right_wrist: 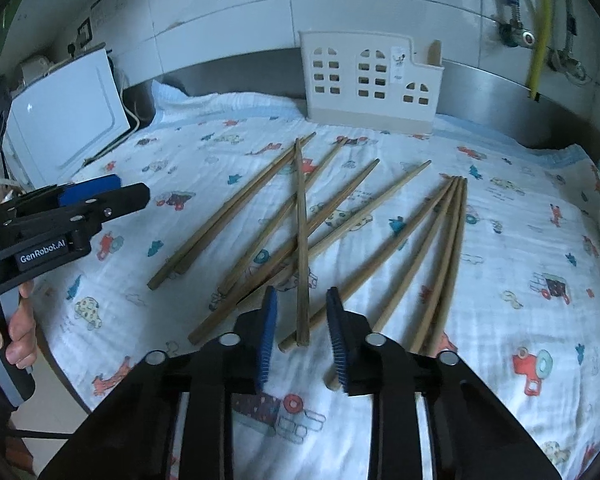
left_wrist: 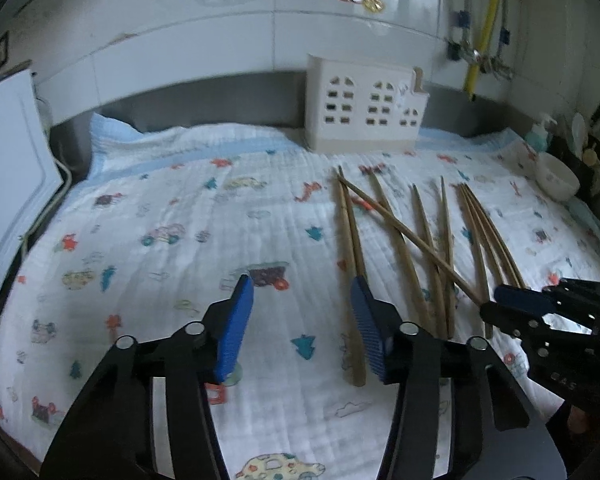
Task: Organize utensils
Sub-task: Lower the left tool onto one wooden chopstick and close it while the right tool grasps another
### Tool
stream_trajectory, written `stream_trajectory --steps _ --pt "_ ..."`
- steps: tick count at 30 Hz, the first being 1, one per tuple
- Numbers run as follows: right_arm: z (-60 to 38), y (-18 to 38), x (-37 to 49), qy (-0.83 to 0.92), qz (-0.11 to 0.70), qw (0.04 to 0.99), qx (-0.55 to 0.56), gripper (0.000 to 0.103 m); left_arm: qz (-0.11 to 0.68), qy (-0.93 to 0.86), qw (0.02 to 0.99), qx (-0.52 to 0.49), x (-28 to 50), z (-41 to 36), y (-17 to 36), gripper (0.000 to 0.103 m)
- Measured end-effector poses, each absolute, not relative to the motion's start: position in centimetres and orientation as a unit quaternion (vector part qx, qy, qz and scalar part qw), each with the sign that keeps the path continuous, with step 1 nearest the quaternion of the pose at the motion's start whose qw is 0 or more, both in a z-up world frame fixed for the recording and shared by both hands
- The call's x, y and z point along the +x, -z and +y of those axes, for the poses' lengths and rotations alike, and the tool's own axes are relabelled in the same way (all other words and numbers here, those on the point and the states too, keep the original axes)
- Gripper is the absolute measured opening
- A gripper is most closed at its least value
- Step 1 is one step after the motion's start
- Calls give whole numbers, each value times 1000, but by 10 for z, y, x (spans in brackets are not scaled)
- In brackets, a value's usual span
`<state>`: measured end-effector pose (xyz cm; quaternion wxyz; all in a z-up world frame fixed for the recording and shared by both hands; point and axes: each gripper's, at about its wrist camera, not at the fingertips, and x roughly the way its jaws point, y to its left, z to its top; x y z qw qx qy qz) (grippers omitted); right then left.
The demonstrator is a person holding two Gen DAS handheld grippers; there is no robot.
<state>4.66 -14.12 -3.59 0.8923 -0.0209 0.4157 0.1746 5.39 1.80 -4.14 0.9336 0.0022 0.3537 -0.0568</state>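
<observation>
Brown chopsticks (right_wrist: 300,240) on white cartoon-car-print cloth (right_wrist: 520,240); white holder (right_wrist: 370,84)

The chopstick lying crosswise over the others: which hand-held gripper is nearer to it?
Right. The right hand-held gripper straddles the crossing chopstick at its near end; the left hand-held gripper sits off to the side over the printed cloth.

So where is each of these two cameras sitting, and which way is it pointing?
Left wrist view: rides the left gripper, looking down along its blue fingers over the printed cloth; the right gripper shows at right.
Right wrist view: rides the right gripper, above the chopsticks; the left gripper and a hand show at left.
Shared: chopsticks, cloth, white utensil holder.
</observation>
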Motion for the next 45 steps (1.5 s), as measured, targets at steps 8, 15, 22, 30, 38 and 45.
stream_trajectory --steps 8,15,22,30,38,45 --pt "-145 41 54 -169 419 892 -23 7 391 87 916 0 73 6 66 36" --pt "-148 40 53 -165 417 893 -20 7 406 102 908 -4 79 1 75 31" --pt "-157 32 47 -160 406 900 -11 7 415 100 904 -5 85 -1 80 30" --pt "-167 19 39 -153 388 909 -3 7 417 68 906 16 90 -10 83 21" --pt "-176 8 37 -147 373 916 0 7 419 50 907 4 94 -10 82 18" --pt "-182 -8 40 -152 359 921 -2 7 420 71 905 -20 96 -1 82 13"
